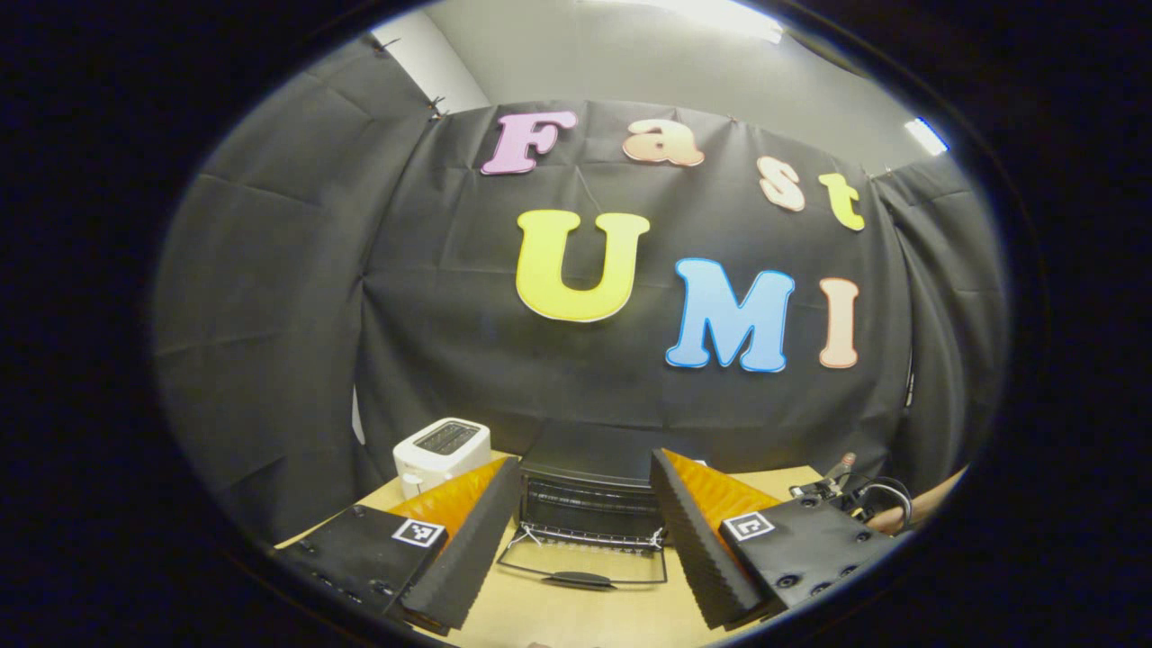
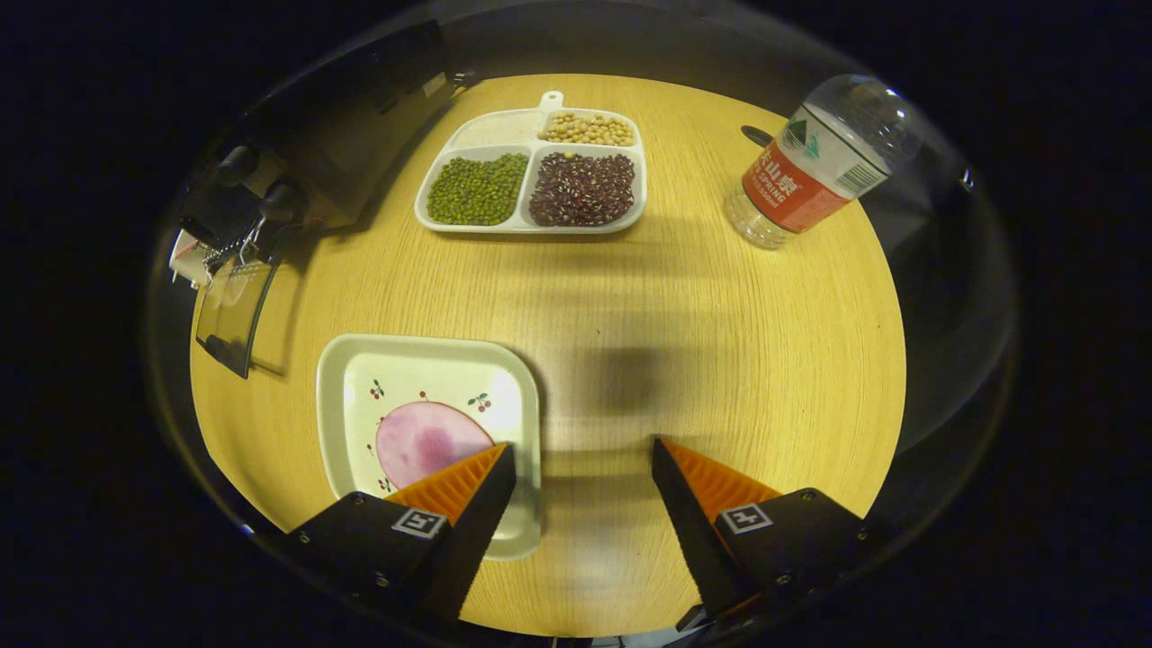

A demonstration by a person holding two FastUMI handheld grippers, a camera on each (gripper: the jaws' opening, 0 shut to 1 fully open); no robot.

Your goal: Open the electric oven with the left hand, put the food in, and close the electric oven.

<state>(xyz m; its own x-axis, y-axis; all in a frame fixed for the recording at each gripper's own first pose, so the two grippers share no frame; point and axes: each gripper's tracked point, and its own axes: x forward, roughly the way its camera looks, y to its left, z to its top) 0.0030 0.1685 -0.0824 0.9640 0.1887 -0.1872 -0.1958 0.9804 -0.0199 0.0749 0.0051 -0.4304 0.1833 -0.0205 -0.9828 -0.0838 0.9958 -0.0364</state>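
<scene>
My left gripper (image 1: 585, 531) hangs with its jaws spread wide and nothing between them, looking straight at the black electric oven (image 1: 589, 481) on the pale wooden table (image 1: 576, 616). The oven's glass door (image 1: 583, 567) lies folded down flat toward me, its dark handle nearest, and the wire rack (image 1: 589, 537) shows at the mouth of the oven. A white toaster (image 1: 441, 453) stands just left of the oven. Off to the right I see a hand (image 1: 891, 515) holding the other gripper.

My right gripper (image 2: 583, 504) is also wide open and empty, looking down on the table. The food, a round pink slice (image 2: 430, 443), lies on a square cream plate with small cherry prints (image 2: 360, 378); my left-hand finger hangs over that plate's near corner. Farther off sits a white divided tray of green, dark red and tan beans (image 2: 533, 223), and a clear plastic water bottle with a red label (image 2: 814, 166) stands to the right. The opened oven door (image 2: 236, 310) shows at the left edge.
</scene>
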